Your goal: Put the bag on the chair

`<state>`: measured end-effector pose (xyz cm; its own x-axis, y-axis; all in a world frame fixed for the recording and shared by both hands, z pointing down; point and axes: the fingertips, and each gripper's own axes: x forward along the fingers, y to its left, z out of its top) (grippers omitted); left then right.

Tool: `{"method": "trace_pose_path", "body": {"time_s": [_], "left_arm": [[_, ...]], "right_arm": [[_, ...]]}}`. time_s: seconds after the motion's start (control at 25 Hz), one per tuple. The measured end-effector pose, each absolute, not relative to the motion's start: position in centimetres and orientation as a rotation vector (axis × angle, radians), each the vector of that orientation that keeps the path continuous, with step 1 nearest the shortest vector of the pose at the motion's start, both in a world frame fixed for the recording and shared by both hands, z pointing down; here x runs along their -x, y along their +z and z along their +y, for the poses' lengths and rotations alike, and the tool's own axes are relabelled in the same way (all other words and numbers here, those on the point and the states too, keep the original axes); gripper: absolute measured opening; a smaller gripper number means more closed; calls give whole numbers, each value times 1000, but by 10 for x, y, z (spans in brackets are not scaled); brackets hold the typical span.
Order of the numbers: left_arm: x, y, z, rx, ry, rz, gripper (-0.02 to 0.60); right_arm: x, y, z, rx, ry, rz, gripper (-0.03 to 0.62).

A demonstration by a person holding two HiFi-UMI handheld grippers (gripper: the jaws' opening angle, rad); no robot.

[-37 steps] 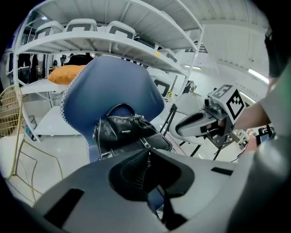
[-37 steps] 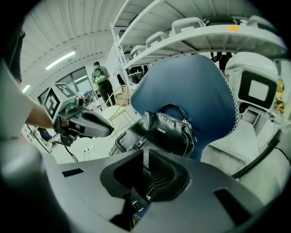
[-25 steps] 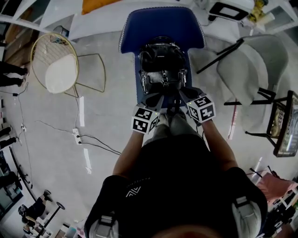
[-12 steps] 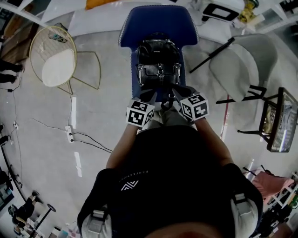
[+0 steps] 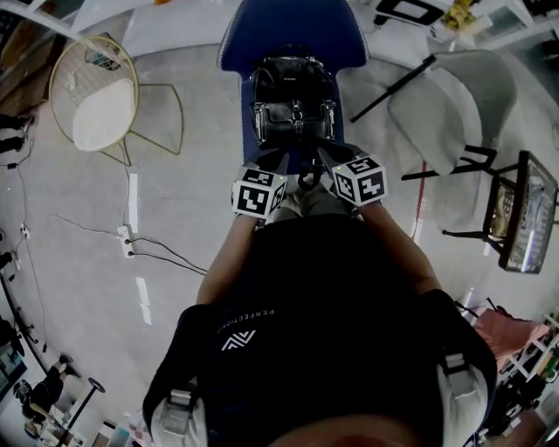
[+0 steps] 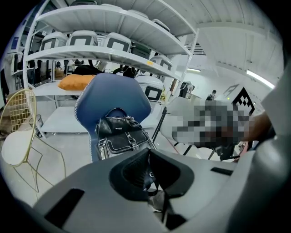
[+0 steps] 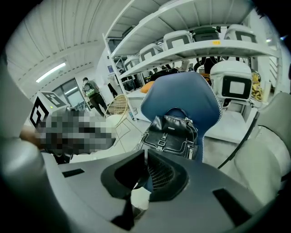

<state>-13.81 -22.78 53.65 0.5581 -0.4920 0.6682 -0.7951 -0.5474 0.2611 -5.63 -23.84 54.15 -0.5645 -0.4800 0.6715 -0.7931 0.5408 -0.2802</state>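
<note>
One glossy bag (image 5: 293,100) — leather, seemingly — on chair (image 5: 293,24).

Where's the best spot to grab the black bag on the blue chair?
Probably the arched top handle, coming from above. The bag stands upright against the chair back, so that loop sticks up free with room under it.

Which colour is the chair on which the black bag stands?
Blue; the chair shows best in the right gripper view.
</note>
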Motion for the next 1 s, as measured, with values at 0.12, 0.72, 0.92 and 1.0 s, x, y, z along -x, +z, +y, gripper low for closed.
{"method": "trace_pose_path", "body": {"time_s": [0.12,0.72,0.92,1.0], "left_arm": [[137,539,-225,-2237,735,-1020,20],[116,540,-220,-2254,815,-949,20],[119,546,-219,-2243,834,-941,20],[119,548,-220,-2238,838,-941,20]], "right_arm": [[55,543,-238,-1031,783,-2248,49],[33,547,-236,-1093,847,-2226,49],[25,548,-242,-1130,861,-2219,49],[25,550,-243,-1124,860,-2220,49]]}}
